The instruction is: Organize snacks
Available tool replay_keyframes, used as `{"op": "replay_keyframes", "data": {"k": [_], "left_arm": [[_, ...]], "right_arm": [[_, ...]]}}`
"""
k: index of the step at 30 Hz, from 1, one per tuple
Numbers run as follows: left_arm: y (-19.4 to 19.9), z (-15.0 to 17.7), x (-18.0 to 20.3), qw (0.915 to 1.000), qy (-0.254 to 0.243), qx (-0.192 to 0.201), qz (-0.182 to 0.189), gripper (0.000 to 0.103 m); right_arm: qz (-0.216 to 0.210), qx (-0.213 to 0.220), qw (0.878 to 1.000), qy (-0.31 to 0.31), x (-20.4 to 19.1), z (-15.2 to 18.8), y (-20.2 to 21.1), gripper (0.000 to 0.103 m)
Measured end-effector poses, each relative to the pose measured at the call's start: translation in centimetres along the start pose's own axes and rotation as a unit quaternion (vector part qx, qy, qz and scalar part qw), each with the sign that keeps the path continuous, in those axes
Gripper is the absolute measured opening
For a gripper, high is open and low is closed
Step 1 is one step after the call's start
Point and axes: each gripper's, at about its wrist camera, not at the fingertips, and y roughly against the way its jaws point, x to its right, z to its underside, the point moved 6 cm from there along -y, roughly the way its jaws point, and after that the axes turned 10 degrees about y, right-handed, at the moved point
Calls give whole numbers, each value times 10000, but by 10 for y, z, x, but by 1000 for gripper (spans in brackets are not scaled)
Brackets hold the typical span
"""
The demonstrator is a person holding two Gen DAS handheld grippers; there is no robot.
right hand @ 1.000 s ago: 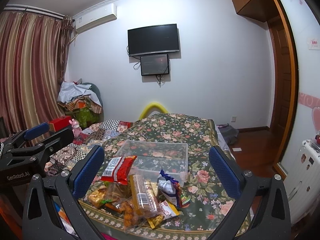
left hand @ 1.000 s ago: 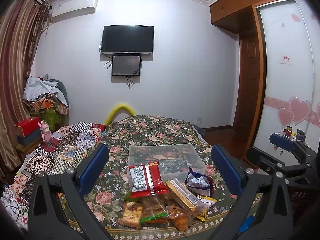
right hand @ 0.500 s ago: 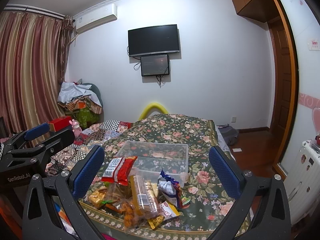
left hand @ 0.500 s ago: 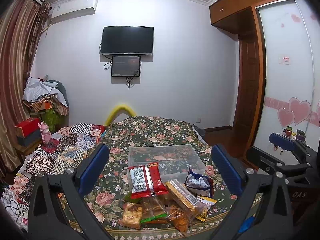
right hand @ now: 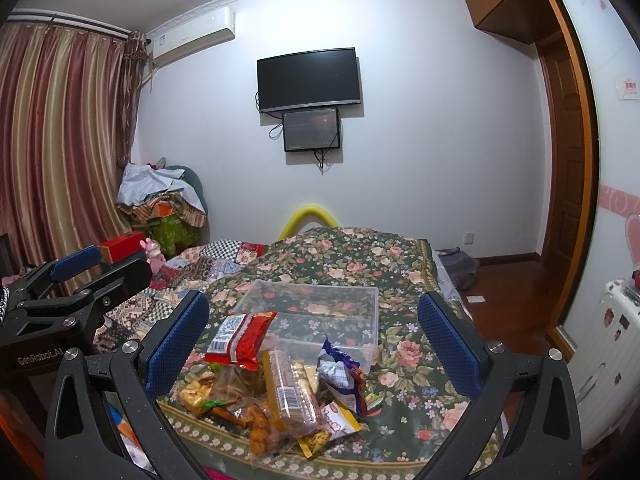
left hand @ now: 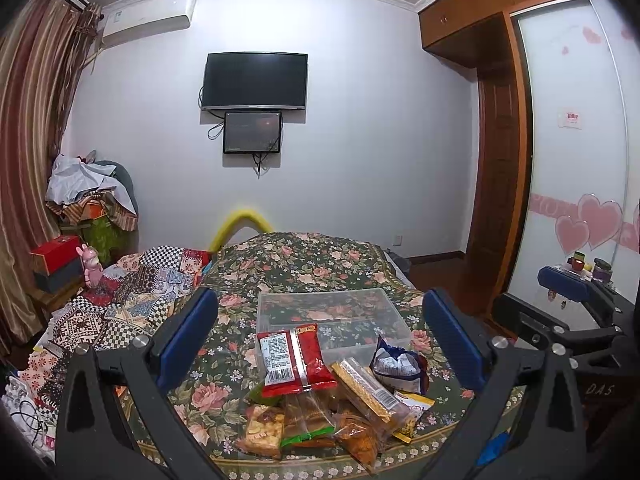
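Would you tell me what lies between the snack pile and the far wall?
Both views show the clear plastic bin, then bare floral bedspread.

Straight ahead of the tool, a black television (left hand: 255,80) hangs on the white wall with a smaller screen (left hand: 252,132) just below it. An air conditioner (left hand: 148,20) sits high to the left, above striped curtains (right hand: 60,140). A wooden wardrobe (left hand: 496,140) stands to the right.

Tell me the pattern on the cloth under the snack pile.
Dark green floral cloth with pink roses and a pale flower border, clearest in the left wrist view.
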Motion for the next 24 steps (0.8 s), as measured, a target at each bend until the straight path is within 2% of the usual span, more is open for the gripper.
{"op": "replay_keyframes", "data": {"k": [13, 24], "left_arm": [[-17, 7, -4, 9999, 27, -153, -39, 103], [-59, 32, -25, 9975, 198, -666, -139, 103]], "right_arm": [[7, -153, 9999, -42, 5, 8, -12, 103], [5, -679, 9974, -236, 21, 37, -45, 103]]}}
